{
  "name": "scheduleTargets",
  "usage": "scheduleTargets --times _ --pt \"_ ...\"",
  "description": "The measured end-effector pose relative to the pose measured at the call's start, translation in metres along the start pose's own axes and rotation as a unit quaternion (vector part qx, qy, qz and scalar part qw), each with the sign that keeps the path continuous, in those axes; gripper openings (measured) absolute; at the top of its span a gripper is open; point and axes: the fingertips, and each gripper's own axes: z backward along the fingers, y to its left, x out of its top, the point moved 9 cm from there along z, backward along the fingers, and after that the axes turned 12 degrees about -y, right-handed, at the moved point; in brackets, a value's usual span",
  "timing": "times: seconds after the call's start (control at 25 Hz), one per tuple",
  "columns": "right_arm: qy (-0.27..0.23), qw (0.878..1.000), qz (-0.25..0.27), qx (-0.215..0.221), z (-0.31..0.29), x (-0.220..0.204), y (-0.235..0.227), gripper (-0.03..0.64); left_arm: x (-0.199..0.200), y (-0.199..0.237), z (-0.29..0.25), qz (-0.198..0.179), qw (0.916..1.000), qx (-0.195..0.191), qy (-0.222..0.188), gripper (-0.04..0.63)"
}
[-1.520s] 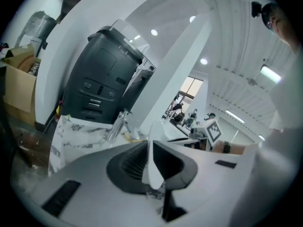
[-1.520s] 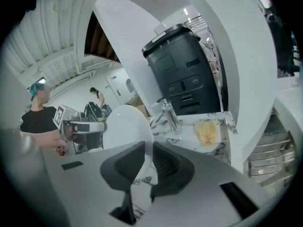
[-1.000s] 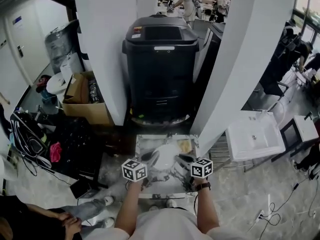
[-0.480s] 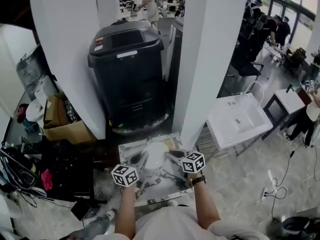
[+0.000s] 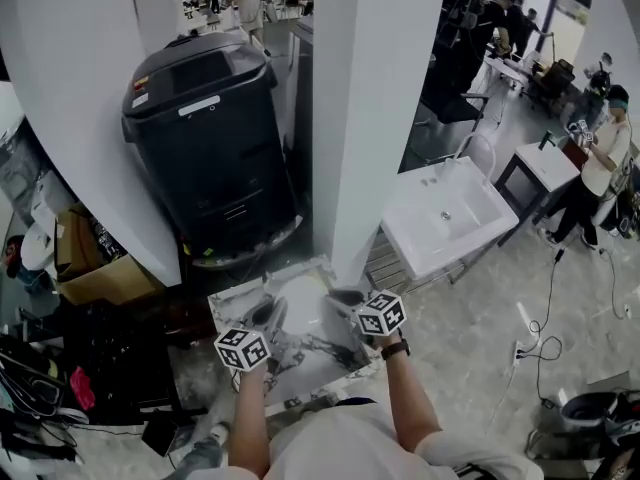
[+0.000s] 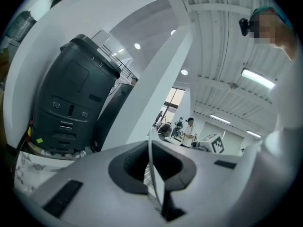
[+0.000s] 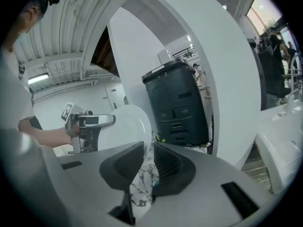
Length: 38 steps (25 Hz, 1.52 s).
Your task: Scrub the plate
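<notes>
My left gripper is shut on the rim of a white plate, which shows edge-on as a thin white line between its pads. In the right gripper view the plate stands upright above the marble table, with the left gripper clamped on its left side. My right gripper sits just right of the plate; its jaws have just been opening and only the table shows through the narrow gap. In the head view the left gripper and right gripper hover over the table.
A tall black machine stands behind the table, beside a white pillar. A white sink is on the right. A cardboard box and cables lie on the left. People stand far back and at the right.
The plate's round white face showed between the grippers before; now it is turned edge-on at the left gripper. Both grippers shifted across the table, and the head view swung towards the sink.
</notes>
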Motion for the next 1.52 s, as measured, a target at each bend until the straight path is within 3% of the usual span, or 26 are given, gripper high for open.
scheduleTargets --times 0.4,0.56,0.68,0.84,1.04,1.16,1.28,1.36,1.52 --pt "0.029 0.998 0.003 -0.053 0.014 -0.002 -0.039 0.074 -0.017 0.007 0.005 0.016 0.9996 0.022 0.009 0.022" --pt "0.072 0.995 0.045 -0.058 -0.010 -0.002 -0.059 0.074 -0.027 0.008 0.016 0.020 0.9988 0.040 0.022 0.023" --pt "0.122 0.987 0.095 -0.036 -0.043 -0.006 -0.064 0.090 -0.033 0.012 0.027 0.020 0.9975 0.059 0.031 0.022" --pt "0.195 0.964 0.178 0.022 -0.093 -0.023 -0.063 0.142 -0.038 0.018 0.037 0.021 0.9955 0.084 0.040 0.023" --pt "0.301 0.908 0.273 0.100 -0.150 -0.070 -0.057 0.217 -0.044 0.021 0.059 0.029 0.9908 0.125 0.045 0.023" --pt "0.351 0.874 0.321 0.098 -0.173 -0.092 -0.077 0.259 -0.047 0.024 0.064 0.032 0.9894 0.135 0.044 0.023" --pt "0.391 0.849 0.345 0.083 -0.188 -0.108 -0.094 0.269 -0.048 0.022 0.071 0.034 0.9881 0.143 0.044 0.023" --pt "0.407 0.848 0.327 0.084 -0.197 -0.119 -0.099 0.275 -0.048 0.019 0.080 0.036 0.9859 0.158 0.042 0.023" --pt "0.424 0.869 0.252 0.034 -0.202 -0.130 -0.113 0.256 -0.047 0.017 0.089 0.036 0.9834 0.174 0.038 0.023"
